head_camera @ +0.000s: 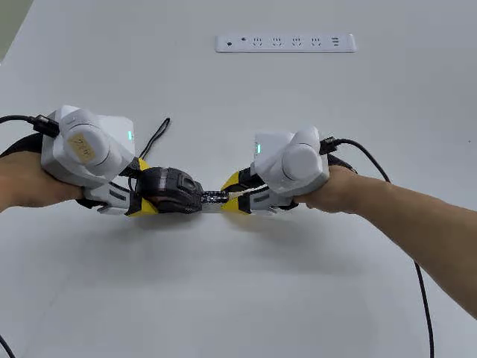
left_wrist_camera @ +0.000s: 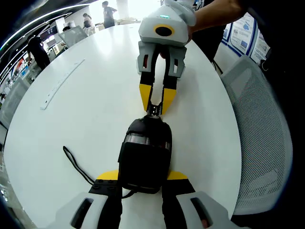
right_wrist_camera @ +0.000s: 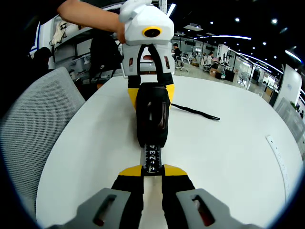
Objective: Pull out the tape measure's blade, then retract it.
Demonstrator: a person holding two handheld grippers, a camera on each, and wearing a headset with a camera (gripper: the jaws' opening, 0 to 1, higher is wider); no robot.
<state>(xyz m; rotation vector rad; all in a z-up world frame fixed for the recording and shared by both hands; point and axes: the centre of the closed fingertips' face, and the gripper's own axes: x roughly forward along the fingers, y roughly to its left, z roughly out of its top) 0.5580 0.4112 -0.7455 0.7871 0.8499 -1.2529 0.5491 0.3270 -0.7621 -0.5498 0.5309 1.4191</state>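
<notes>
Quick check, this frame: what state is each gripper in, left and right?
Left gripper: shut on the tape measure.
Right gripper: shut on the blade, pulled out slightly.

White table (head_camera: pixel 223 298), power strip (head_camera: pixel 285 42) near far edge. Grey mesh chair (left_wrist_camera: pixel 259 143) beside it. Open office behind, ceiling spotlights (right_wrist_camera: pixel 237 20), wall posters (left_wrist_camera: pixel 245 28).

Light: bright, even, shed from round white ceiling lamps (right_wrist_camera: pixel 237 19) onto the smooth white tabletop (head_camera: pixel 223 298).
Shadows: soft, faint.
Edges: gripper views are bent; far background perhaps blurred.
</notes>
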